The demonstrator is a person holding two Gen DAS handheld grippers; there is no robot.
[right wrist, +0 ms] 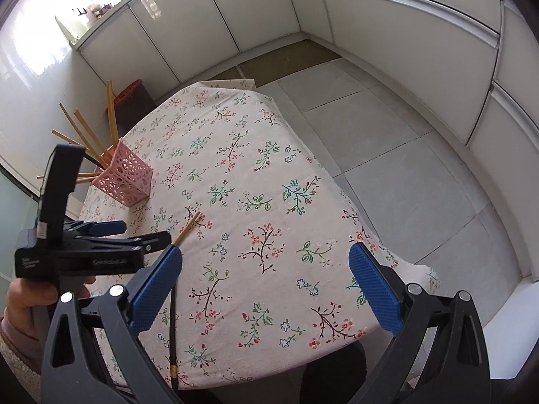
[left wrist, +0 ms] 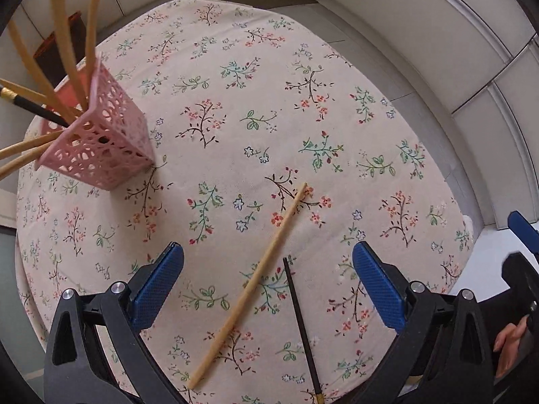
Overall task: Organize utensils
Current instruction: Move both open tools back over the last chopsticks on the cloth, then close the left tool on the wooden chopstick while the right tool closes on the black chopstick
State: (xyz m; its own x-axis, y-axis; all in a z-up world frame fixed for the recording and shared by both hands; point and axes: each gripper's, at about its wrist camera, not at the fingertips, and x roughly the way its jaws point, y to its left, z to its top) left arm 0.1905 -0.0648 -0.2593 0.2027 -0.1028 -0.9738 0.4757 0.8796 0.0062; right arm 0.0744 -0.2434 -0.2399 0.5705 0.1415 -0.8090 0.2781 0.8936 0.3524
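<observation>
A pink lattice holder (left wrist: 101, 144) stands at the table's left, with several wooden chopsticks and one black one in it; it also shows in the right wrist view (right wrist: 126, 176). A loose wooden chopstick (left wrist: 251, 282) and a black chopstick (left wrist: 301, 330) lie on the floral cloth between my left gripper's open fingers. My left gripper (left wrist: 267, 291) hovers above them, empty. My right gripper (right wrist: 266, 289) is open and empty above the table's near edge. The black chopstick (right wrist: 172, 336) lies by its left finger. The wooden chopstick's tip (right wrist: 189, 229) shows past the left gripper's body.
The floral tablecloth (right wrist: 269, 175) covers a small table. White cabinets (right wrist: 421, 33) line the walls, with grey tiled floor (right wrist: 404, 155) to the right. A brown stool (right wrist: 134, 97) stands behind the table. The left gripper's body (right wrist: 81, 252) fills the right view's left side.
</observation>
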